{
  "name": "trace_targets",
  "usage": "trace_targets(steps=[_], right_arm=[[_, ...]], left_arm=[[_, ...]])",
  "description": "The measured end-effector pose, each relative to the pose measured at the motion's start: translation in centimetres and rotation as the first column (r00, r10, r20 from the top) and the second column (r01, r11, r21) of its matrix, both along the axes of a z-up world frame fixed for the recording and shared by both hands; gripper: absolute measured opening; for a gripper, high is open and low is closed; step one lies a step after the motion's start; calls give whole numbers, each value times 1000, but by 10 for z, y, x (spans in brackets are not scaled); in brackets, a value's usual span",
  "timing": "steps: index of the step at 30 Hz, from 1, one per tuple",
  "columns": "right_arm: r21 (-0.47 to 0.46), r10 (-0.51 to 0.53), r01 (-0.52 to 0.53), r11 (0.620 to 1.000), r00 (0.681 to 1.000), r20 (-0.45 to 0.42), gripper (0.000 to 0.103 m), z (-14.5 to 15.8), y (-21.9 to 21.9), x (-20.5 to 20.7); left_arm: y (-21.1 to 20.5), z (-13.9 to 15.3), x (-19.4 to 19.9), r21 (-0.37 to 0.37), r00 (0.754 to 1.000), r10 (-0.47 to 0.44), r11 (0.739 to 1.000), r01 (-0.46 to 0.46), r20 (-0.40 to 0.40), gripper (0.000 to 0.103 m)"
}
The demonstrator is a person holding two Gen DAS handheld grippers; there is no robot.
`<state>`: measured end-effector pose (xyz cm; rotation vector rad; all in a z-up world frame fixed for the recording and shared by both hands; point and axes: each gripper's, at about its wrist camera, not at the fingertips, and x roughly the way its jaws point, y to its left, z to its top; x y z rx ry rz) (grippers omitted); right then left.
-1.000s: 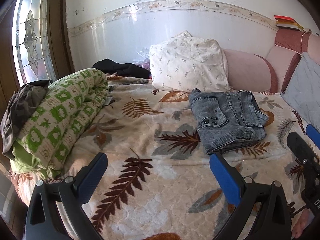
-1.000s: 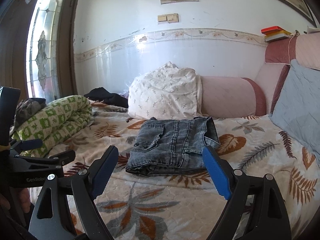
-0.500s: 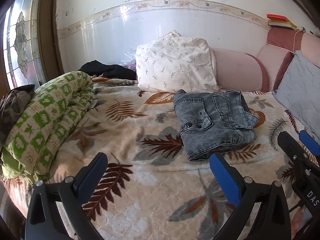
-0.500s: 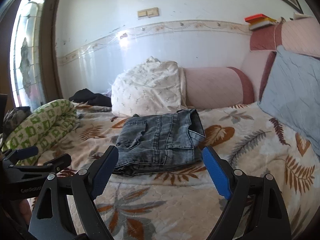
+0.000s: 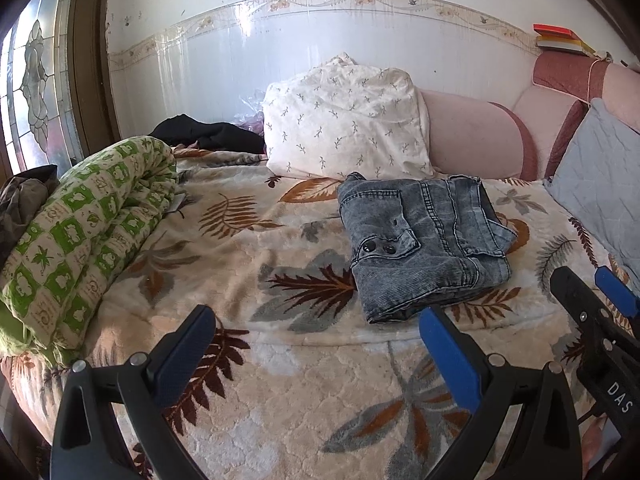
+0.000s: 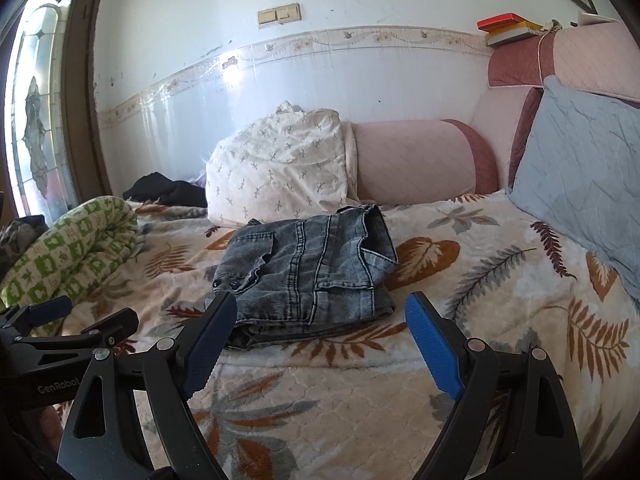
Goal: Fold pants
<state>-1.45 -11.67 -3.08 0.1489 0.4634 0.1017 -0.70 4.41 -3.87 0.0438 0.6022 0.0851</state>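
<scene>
**Folded jeans on bed, both claws empty**

On the bed [image 5: 280,360], over a cream blanket printed with brown and grey leaves, the jeans [image 5: 424,240] lie folded into a compact, roughly square stack. Two dark snaps show on a pocket flap at the near left of the stack. The stack sits just in front of a white pillow [image 5: 344,120] with a small sprig print, which leans against a pink bolster [image 5: 476,136].

Left claw [image 5: 316,352]: jaws stand wide apart, blue pads facing each other, nothing between them. It hovers over bare blanket short of the jeans, clear of the cloth; its right finger overlaps the stack's near edge in the left wrist view only.

Right claw [image 6: 316,340]: jaws likewise wide apart and empty. It hovers near the front edge of the stack without touching it. In the left wrist view it appears at the right margin [image 5: 592,292]; in the right wrist view the left claw shows at the left margin [image 6: 64,320]. The two are side by side and apart.

Surroundings: a rolled green-and-white quilt [image 5: 80,236] lies along the left edge of the bed, well apart from the jeans. A dark garment [image 5: 208,136] is heaped by the wall beyond it. A grey-blue cushion [image 6: 584,180] leans at the right. Books [image 6: 508,28] rest on top of the headboard.
</scene>
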Motion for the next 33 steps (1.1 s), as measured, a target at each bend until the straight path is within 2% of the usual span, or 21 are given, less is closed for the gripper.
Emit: trace_targets(steps=[17, 26, 33], right_arm=[[-39, 1, -2, 999, 999, -34, 86, -12, 10, 10], [-33, -20, 18, 999, 998, -59, 86, -19, 6, 14], [-25, -33, 30, 999, 995, -96, 86, -27, 4, 20]], left_arm=[[9, -15, 8, -5, 1000, 18, 1000, -18, -18, 103], [18, -34, 16, 7, 998, 28, 1000, -27, -55, 103], [20, -35, 16, 4, 999, 28, 1000, -28, -42, 103]])
